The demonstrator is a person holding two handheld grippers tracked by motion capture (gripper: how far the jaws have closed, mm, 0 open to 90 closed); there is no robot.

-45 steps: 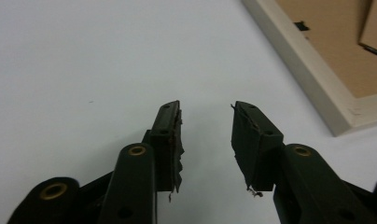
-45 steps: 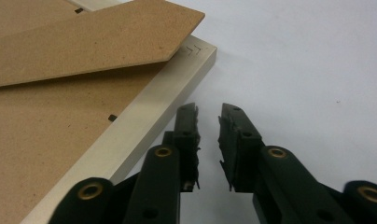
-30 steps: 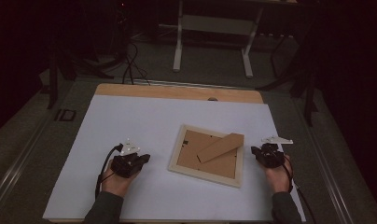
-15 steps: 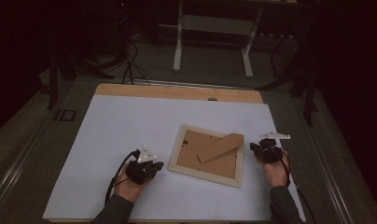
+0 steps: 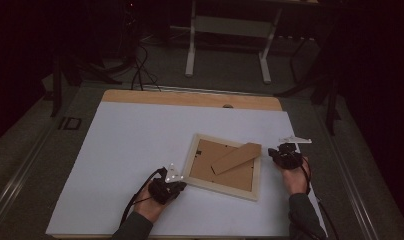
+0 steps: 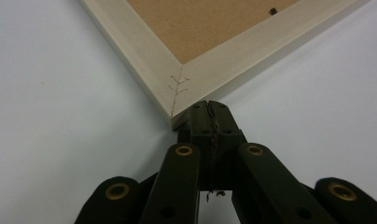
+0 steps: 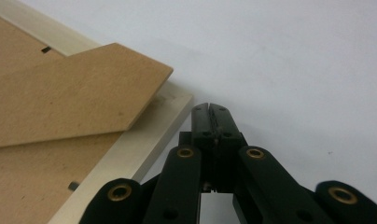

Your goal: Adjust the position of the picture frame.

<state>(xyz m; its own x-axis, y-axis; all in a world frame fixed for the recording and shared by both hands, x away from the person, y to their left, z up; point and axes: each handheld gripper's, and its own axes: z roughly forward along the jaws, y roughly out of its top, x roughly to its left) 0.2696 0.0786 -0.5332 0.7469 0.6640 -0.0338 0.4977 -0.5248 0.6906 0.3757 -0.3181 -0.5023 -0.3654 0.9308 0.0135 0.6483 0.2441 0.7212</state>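
High view: white table (image 5: pixel 140 150) in dark room.

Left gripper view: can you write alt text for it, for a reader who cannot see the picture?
The left gripper, its black fingers closed together with nothing between them, points at the near corner of a pale wooden picture frame lying back-side up on a white table surface. The fingertips sit right at that mitred corner, and the frame's brown backing board fills the top of the picture.
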